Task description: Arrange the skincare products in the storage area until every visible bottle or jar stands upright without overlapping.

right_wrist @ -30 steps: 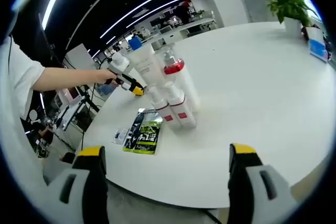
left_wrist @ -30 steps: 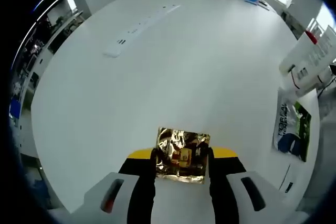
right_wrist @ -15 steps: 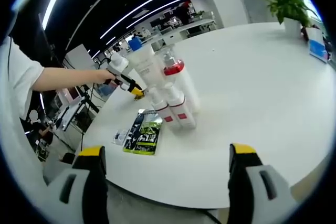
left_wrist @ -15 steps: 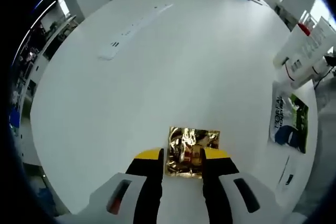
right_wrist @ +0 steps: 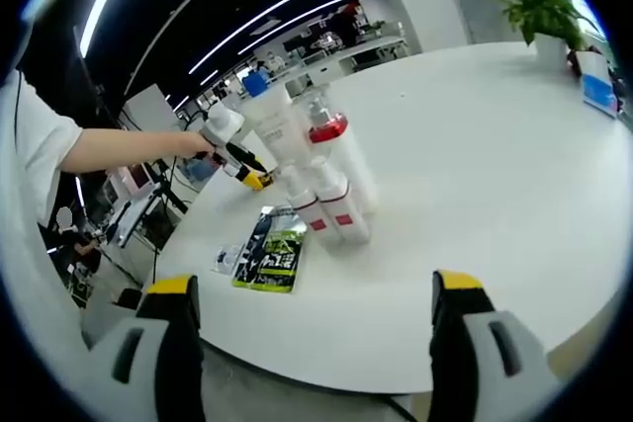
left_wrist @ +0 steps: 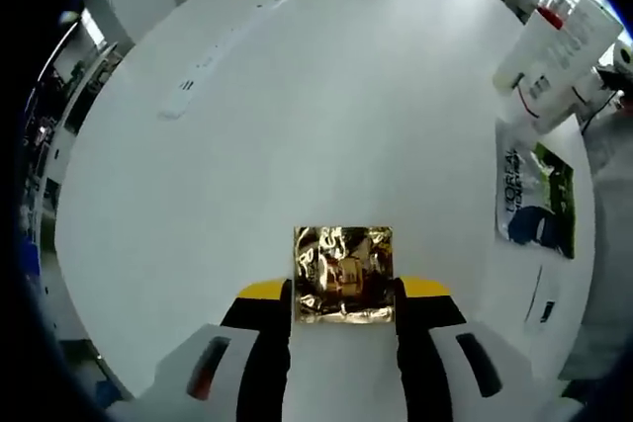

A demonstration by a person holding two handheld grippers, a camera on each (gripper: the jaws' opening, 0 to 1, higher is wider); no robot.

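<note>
A gold foil sachet (left_wrist: 343,274) lies flat between the black fingers of my left gripper (left_wrist: 343,295), which touch both of its side edges just above the white table (left_wrist: 326,116). Upright white bottles and a tube (left_wrist: 552,56) stand together at the far right. In the right gripper view the same cluster shows a blue-capped tube (right_wrist: 273,118), a red-capped bottle (right_wrist: 332,148) and two small red-labelled bottles (right_wrist: 334,209). My right gripper (right_wrist: 316,343) is open above the table edge and holds nothing. A person's hand carries the left gripper (right_wrist: 244,174) behind the bottles.
A green and black sachet (left_wrist: 536,195) lies flat beside the bottles, also seen as a flat pack (right_wrist: 271,249) in the right gripper view. A white power strip (left_wrist: 213,56) runs across the far left. A potted plant (right_wrist: 546,9) stands at the back right.
The left jaws stand a little wider than half a second ago and the gold sachet has spread flat and square. The left view shifted. The right gripper has not moved.
</note>
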